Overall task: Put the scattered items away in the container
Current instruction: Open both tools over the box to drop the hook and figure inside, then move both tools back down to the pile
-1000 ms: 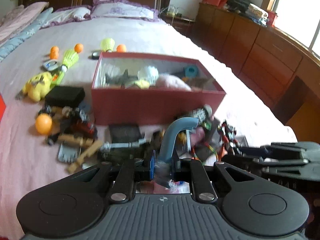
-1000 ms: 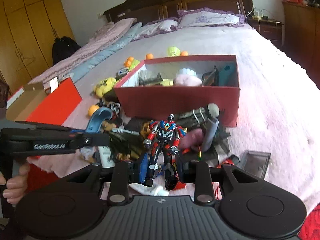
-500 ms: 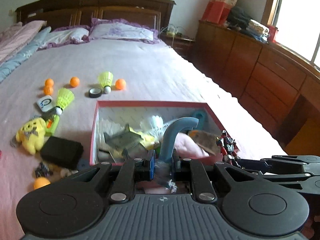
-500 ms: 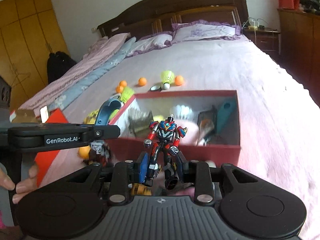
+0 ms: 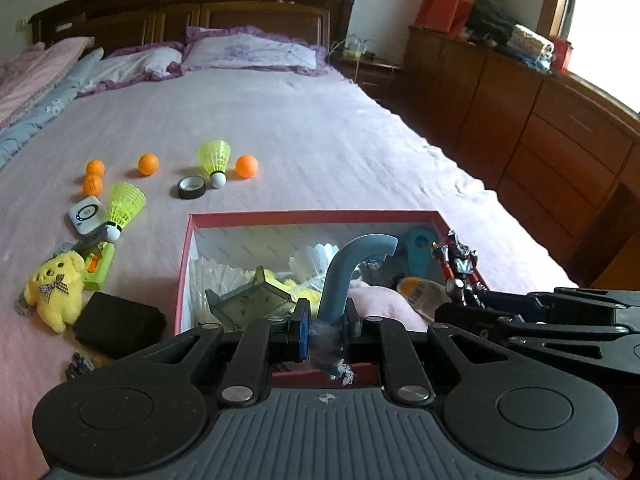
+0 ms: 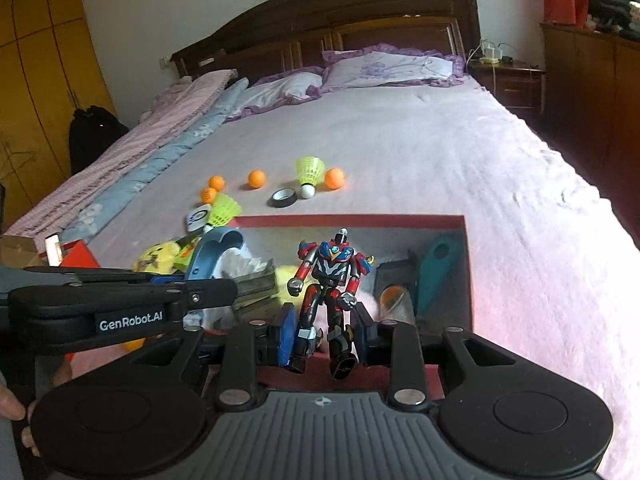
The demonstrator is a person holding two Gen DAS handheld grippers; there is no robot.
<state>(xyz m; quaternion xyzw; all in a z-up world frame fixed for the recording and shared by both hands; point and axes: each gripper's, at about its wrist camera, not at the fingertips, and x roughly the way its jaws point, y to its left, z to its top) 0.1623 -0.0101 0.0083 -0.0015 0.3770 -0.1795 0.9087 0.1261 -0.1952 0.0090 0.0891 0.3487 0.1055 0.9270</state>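
The red box (image 5: 312,216) sits on the bed and holds several items; it also shows in the right wrist view (image 6: 360,220). My left gripper (image 5: 325,330) is shut on a curved blue-grey handle piece (image 5: 348,264) and holds it over the box's near edge. My right gripper (image 6: 325,334) is shut on a red and blue robot figure (image 6: 330,276), held upright over the box's near edge. The figure also shows in the left wrist view (image 5: 460,268). The handle piece shows in the right wrist view (image 6: 214,250).
Left of the box lie a yellow plush (image 5: 56,286), a black case (image 5: 120,324), a green toy (image 5: 98,266), a white device (image 5: 86,214). Beyond it are yellow shuttlecocks (image 5: 215,158), orange balls (image 5: 246,166) and a tape roll (image 5: 192,189). Wooden drawers (image 5: 540,128) stand right.
Both grippers have risen from the pile in front of the box and moved forward, carrying the handle piece and the robot figure over the box's near edge.
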